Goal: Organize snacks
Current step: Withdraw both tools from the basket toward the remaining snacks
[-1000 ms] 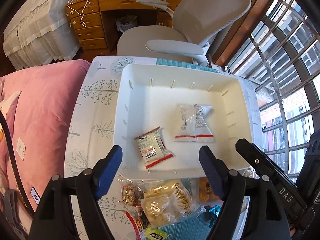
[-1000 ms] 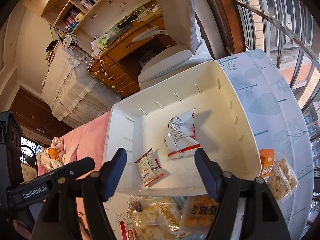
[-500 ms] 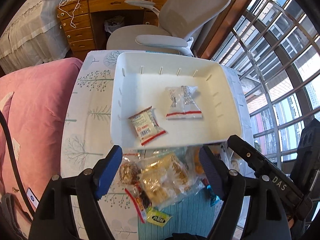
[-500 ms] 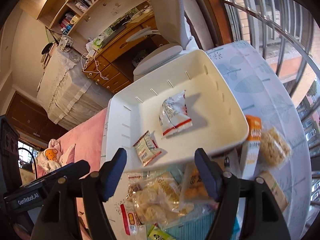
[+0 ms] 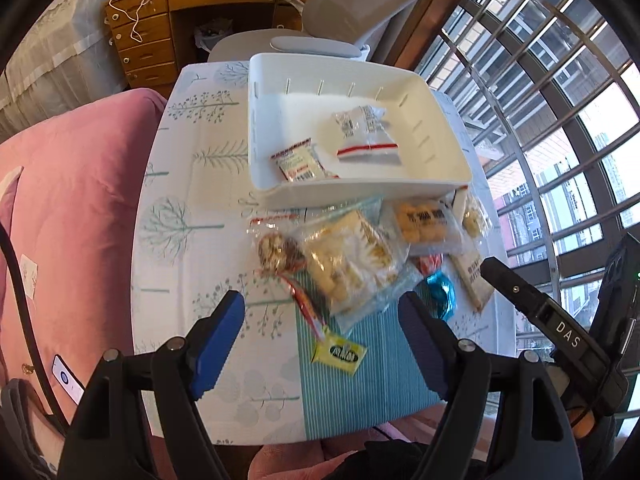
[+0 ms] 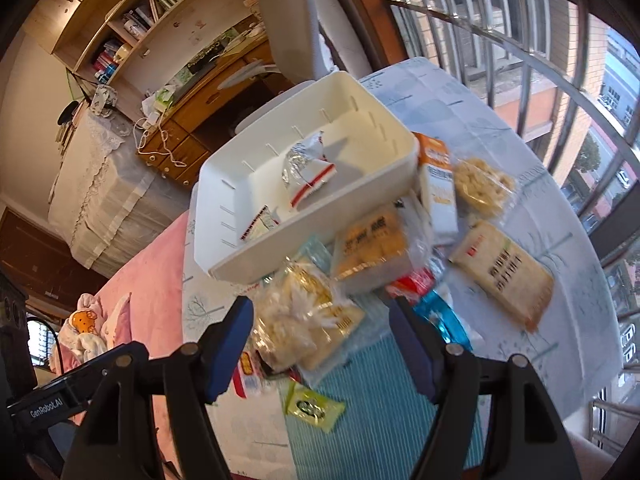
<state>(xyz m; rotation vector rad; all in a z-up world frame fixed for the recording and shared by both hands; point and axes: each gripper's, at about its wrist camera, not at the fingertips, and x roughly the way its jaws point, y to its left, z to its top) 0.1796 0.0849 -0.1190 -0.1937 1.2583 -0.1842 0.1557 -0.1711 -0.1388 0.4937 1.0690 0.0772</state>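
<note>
Now between picks: two packets binned, the pile waiting.
Loose snacks (image 5: pixel 352 256) lie heaped on the bench against the near wall of the white bin (image 5: pixel 360 194). Left tool (image 5: pixel 322 334) and right tool (image 6: pixel 322 338) hover over the pile, both partway open and empty; next likely means lowering onto one bag.

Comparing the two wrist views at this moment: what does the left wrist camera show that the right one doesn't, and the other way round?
Left wrist only: the left gripper, open and empty.
Right wrist only: the right gripper, open and empty; a bookshelf; the whole of the long pale packet.
Both: the white bin holding two packets, the snack pile before it, the yellow-green candy.
</note>
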